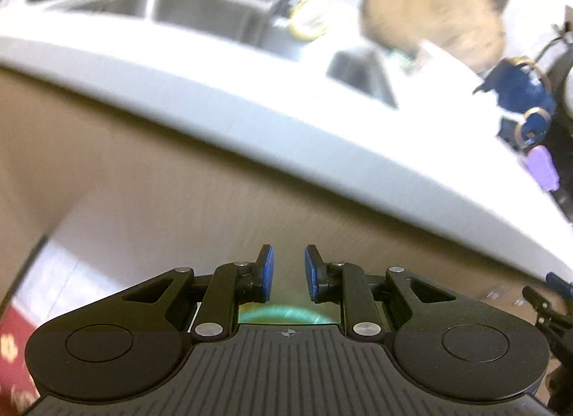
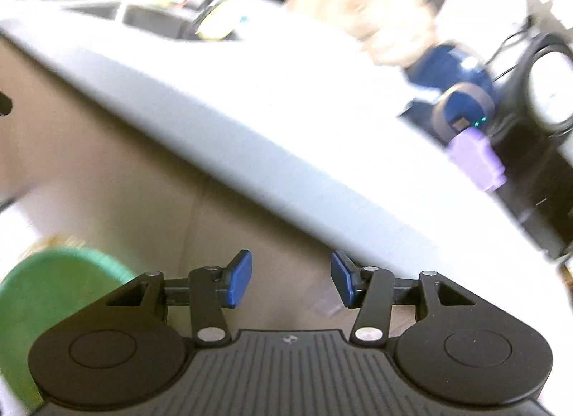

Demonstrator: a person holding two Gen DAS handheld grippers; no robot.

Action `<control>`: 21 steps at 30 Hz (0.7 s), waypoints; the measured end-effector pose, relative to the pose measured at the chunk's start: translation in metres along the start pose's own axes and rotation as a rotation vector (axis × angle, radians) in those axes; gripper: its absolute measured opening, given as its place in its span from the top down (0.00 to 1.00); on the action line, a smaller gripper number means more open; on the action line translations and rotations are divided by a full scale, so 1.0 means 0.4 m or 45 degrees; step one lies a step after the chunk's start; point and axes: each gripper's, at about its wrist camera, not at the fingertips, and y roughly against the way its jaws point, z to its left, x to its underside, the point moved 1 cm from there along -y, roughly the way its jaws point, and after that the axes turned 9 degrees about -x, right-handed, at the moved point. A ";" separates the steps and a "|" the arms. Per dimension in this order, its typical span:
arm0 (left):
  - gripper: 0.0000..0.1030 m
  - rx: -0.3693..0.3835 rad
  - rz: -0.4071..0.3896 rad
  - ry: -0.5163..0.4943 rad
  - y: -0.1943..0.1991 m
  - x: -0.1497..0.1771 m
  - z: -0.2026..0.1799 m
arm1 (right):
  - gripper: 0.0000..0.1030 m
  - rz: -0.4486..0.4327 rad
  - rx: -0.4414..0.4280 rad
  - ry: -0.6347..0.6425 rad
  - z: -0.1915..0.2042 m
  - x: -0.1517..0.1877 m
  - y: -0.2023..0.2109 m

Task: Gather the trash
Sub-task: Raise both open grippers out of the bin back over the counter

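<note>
White countertop (image 1: 250,108) filled both blurred wrist views, its thick front edge seen from below and in front. The left gripper (image 1: 288,272) was pictured with its blue pads a narrow gap apart and nothing between them; the right gripper (image 2: 290,278) was shown with its pads set wider, likewise empty. Both were framed against the beige cabinet front (image 1: 161,201) beneath the countertop.

Trash could be made out only loosely. A yellow-and-white wrapper-like item (image 1: 309,20) was seen on the countertop's far side, beside the steel sink (image 1: 200,11); a round tan object (image 1: 433,11) sat further along the countertop, too blurred to be named. A green bin (image 2: 53,294) was caught below the countertop, at the left of the right wrist view, and was judged the likely receptacle. A blue device with a purple plug (image 2: 476,161) was seen at the countertop's right end and was taken to be equipment, not trash.

The step in hand was judged to be an empty-handed approach toward the countertop between pickups. The next move was thought to call for one gripper to be carried above the countertop edge, lined up over a piece of trash, and closed on it.
</note>
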 end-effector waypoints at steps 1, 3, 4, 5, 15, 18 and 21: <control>0.79 0.021 -0.038 -0.008 0.019 -0.022 -0.013 | 0.52 -0.032 0.017 -0.010 -0.008 -0.020 0.008; 0.79 0.076 -0.118 -0.017 0.053 -0.058 -0.035 | 0.52 -0.098 0.051 -0.021 -0.031 -0.060 0.037; 0.79 0.110 -0.153 -0.021 0.071 -0.077 -0.046 | 0.52 -0.127 0.064 -0.030 -0.036 -0.081 0.038; 0.79 0.145 -0.183 -0.027 0.091 -0.095 -0.056 | 0.52 -0.155 0.069 -0.042 -0.047 -0.096 0.049; 0.79 0.367 -0.290 -0.022 0.084 -0.286 -0.223 | 0.52 -0.274 0.172 -0.134 -0.121 -0.283 0.027; 0.79 0.420 -0.324 -0.066 0.094 -0.340 -0.285 | 0.52 -0.292 0.138 -0.242 -0.203 -0.348 0.013; 0.79 0.433 -0.385 -0.106 0.096 -0.384 -0.348 | 0.52 -0.293 0.087 -0.348 -0.301 -0.413 -0.024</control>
